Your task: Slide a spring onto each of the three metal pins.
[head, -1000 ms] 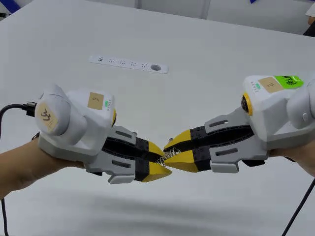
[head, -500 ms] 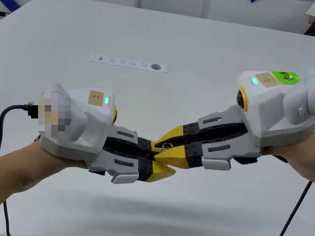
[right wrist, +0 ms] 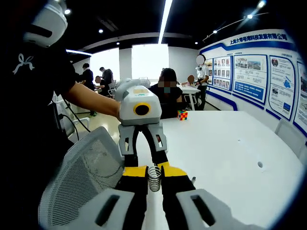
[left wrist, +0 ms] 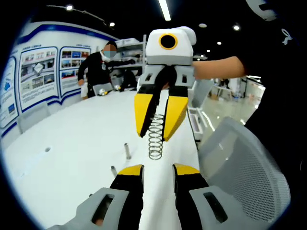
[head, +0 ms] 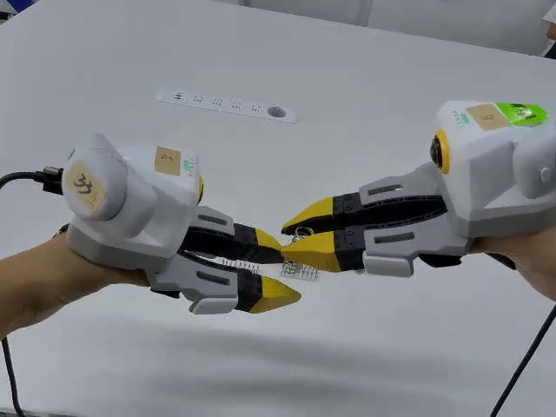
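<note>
Left gripper [left wrist: 158,168] is let go, jaws spread apart w/ nothing between them, tips aimed at the other one. Down to the left in the left gripper view I can make out two of the pins [left wrist: 127,151] standing upright on the white table [head: 365,104]. Maybe a third closer in, too small to be sure, and none of the ones I can see has anything on it yet afaict. In the middle, up in the air between the two sets of tips, is the spring [left wrist: 155,136]. It's well apart from the pins, not over them. Its long axis runs in line w/ the right jaws: one end is pinched, and the free end pokes straight out toward my open left jaws. The right gripper view looks down the bore, so it's pretty much end-on there. Over on the right, the right gripper [right wrist: 154,172] is clamped on that spring near one end. Handling-wise I'd guess it's super light thin wire, squishy along its length and springy sideways, so squeeze too hard and it'll prob flick out or kink. IMO the best hold is across the coils near one end — leave the bore and the far end free. Then tip it so the axis goes vertical and lines up w/ a pin before lowering.
</note>
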A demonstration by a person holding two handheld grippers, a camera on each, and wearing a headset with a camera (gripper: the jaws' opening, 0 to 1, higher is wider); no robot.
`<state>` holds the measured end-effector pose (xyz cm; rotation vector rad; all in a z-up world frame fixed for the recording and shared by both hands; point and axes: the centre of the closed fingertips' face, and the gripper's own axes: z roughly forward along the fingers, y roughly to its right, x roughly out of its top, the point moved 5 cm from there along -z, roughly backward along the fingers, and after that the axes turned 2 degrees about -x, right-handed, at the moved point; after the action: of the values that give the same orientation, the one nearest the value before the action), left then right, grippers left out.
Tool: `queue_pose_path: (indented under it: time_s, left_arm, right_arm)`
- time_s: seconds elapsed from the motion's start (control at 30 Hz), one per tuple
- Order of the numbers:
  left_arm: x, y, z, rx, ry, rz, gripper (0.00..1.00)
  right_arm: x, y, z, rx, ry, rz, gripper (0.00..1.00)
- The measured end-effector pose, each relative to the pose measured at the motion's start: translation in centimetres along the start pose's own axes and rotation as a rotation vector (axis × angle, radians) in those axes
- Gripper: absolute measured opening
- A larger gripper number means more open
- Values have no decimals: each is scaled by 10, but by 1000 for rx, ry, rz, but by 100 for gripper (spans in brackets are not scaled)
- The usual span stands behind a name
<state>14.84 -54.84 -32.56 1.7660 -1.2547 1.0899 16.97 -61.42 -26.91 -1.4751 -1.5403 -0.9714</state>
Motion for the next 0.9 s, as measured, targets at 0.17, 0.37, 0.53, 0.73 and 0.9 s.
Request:
queue_pose_path:
  time_s: [0.17,0.37,0.53,0.73,0.9]
  left_arm:
    - [-6,-9,-8,41,5,-26,32]
    - [-10,-21,-18,89,1,-36,41]
    - [3,-29,-26,134,68,-52,48]
    - [6,-37,-32,171,67,-49,54]
    - [4,-43,-36,193,65,-61,60]
  right_arm:
    - [-2,17,-12,-59,1,10,11]
    - [-21,53,-31,-187,3,59,11]
    - [-35,75,-46,-303,1,106,11]
    - [-60,94,-58,-394,-13,163,11]
    - [-87,103,-63,-457,-30,244,11]
